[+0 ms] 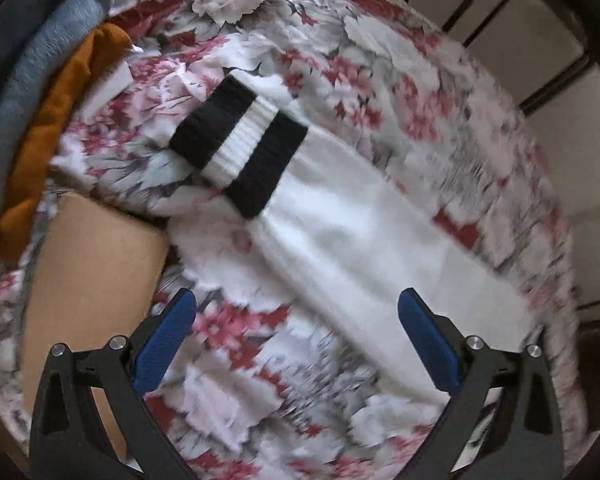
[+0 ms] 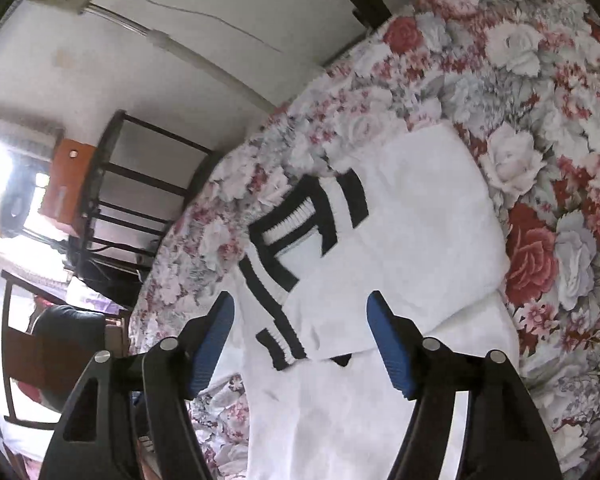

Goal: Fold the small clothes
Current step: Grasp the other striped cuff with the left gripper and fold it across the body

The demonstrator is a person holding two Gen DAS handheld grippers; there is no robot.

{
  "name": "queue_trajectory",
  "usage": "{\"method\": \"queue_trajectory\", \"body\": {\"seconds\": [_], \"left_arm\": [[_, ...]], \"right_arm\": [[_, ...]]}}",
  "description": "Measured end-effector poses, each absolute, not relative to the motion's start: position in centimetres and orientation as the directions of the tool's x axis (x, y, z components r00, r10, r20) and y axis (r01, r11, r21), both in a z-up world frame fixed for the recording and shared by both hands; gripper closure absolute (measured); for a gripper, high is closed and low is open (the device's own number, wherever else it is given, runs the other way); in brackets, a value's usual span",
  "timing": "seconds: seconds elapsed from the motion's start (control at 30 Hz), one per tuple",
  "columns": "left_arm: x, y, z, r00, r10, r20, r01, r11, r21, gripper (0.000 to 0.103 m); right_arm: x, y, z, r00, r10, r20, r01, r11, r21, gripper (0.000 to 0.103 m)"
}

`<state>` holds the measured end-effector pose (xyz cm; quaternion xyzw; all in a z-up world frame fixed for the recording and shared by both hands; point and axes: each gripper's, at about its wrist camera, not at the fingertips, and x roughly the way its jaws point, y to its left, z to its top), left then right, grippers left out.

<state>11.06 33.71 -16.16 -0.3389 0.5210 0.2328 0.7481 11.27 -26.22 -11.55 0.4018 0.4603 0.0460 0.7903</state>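
A white knitted sweater with black-and-white striped trim lies on a floral bedspread. In the right wrist view its striped V-neck collar faces me, and a sleeve is folded across the body. My right gripper hovers above the collar, open, with nothing between its blue pads. In the left wrist view a white sleeve with a black-and-white cuff stretches across the bedspread. My left gripper is open above the sleeve's near part and holds nothing.
Folded clothes, orange and blue-grey, are stacked at the left of the bed. A tan cardboard piece lies near them. Beyond the bed's edge stand a dark metal rack, a chair and a white wall.
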Motion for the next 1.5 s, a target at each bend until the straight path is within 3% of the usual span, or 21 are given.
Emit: {"method": "queue_trajectory", "body": {"seconds": [0.07, 0.13, 0.2, 0.43, 0.53, 0.57, 0.6, 0.77, 0.97, 1.27, 1.5], "left_arm": [[11.7, 34.4, -16.4, 0.365, -0.020, -0.931, -0.688, 0.667, -0.284, 0.005], [12.8, 35.4, -17.1, 0.356, -0.024, -0.934, -0.681, 0.678, -0.277, 0.013], [14.0, 36.2, -18.2, 0.365, -0.096, -0.926, -0.673, 0.660, -0.334, 0.037], [13.6, 36.7, -19.5, 0.387, -0.100, -0.916, -0.700, 0.615, -0.363, 0.042], [13.5, 37.1, -19.0, 0.398, -0.071, -0.915, -0.706, 0.613, -0.354, 0.068], [13.5, 37.2, -18.8, 0.419, -0.070, -0.905, -0.699, 0.612, -0.371, 0.087], [13.1, 37.3, -18.6, 0.437, -0.072, -0.896, -0.692, 0.609, -0.387, 0.091], [13.4, 36.1, -15.5, 0.500, -0.033, -0.866, -0.659, 0.634, -0.404, 0.093], [14.7, 31.9, -11.4, 0.523, 0.033, -0.852, -0.582, 0.744, -0.328, 0.093], [15.5, 25.6, -8.3, 0.543, -0.044, -0.839, -0.469, 0.812, -0.346, 0.093], [16.6, 19.0, -6.9, 0.542, -0.041, -0.839, -0.372, 0.883, -0.284, 0.093]], "right_arm": [[11.0, -25.7, -11.9, 0.550, 0.451, -0.703, 0.305, 0.675, 0.672, 0.034], [11.4, -25.1, -12.5, 0.529, 0.455, -0.716, 0.304, 0.686, 0.661, 0.034], [11.7, -24.7, -12.5, 0.522, 0.462, -0.717, 0.300, 0.688, 0.661, 0.034], [12.8, -23.7, -12.5, 0.516, 0.471, -0.716, 0.273, 0.702, 0.658, 0.034], [13.0, -23.8, -12.6, 0.516, 0.459, -0.723, 0.275, 0.711, 0.648, 0.034], [13.0, -23.8, -12.6, 0.518, 0.454, -0.725, 0.275, 0.714, 0.644, 0.034], [13.1, -23.7, -12.5, 0.517, 0.451, -0.728, 0.273, 0.719, 0.639, 0.034], [12.9, -23.6, -11.9, 0.517, 0.437, -0.736, 0.258, 0.740, 0.621, 0.034], [12.5, -24.0, -11.0, 0.532, 0.434, -0.727, 0.256, 0.736, 0.627, 0.034], [11.7, -24.6, -10.4, 0.538, 0.436, -0.722, 0.263, 0.726, 0.635, 0.034], [11.0, -25.8, -9.8, 0.549, 0.431, -0.716, 0.272, 0.718, 0.641, 0.034]]}}
